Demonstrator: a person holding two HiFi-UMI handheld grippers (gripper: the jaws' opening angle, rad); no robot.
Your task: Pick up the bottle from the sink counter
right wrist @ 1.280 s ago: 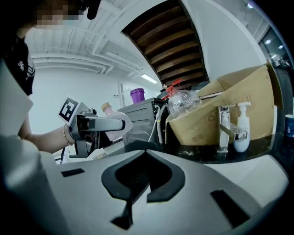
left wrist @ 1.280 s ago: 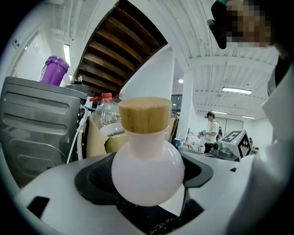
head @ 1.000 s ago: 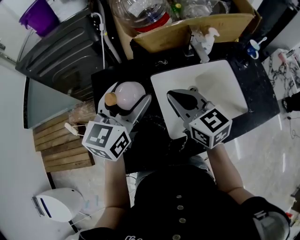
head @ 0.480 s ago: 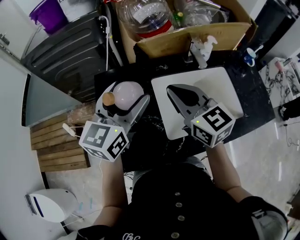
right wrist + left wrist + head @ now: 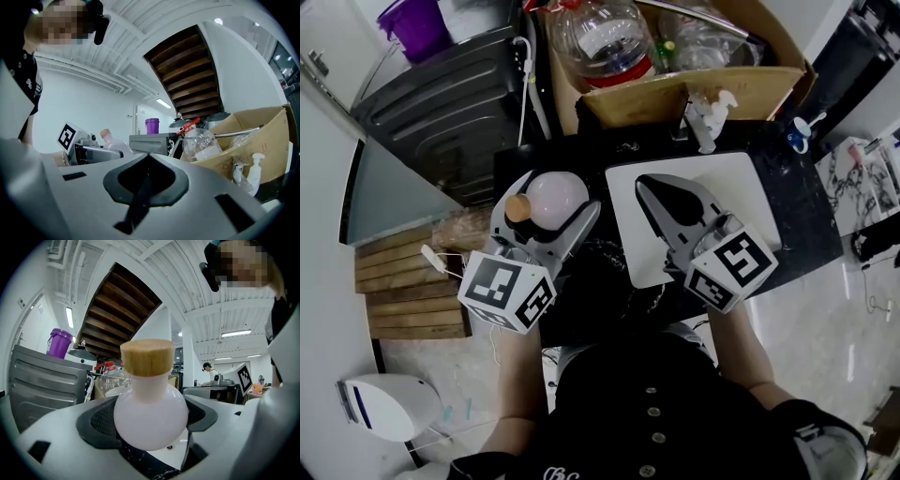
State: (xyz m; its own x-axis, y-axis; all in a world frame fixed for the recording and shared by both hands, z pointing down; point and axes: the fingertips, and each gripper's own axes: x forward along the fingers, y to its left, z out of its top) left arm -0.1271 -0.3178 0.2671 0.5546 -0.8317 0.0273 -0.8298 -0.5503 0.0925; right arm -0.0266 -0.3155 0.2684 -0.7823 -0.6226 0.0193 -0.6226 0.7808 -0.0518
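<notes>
With left claw [image 5: 547,208] clenched round bottle [image 5: 557,193], hold firm, upright; lift straight off desk [image 5: 802,192]. Leave clenched, empty right claw [image 5: 654,186] at 3 o'clock.

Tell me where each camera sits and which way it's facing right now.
Head view: on the person's head, looking steeply down at the black counter and white sink; both forearms show, left claw shut on the bottle, right claw shut.
Left gripper view: rides the left claw, tilted up along its jaws; the bottle fills the middle, the person's black top at right.
Right gripper view: rides the right claw, facing the cardboard box; the person's top at left.
Shared: both gripper views show the purple bucket.
</notes>
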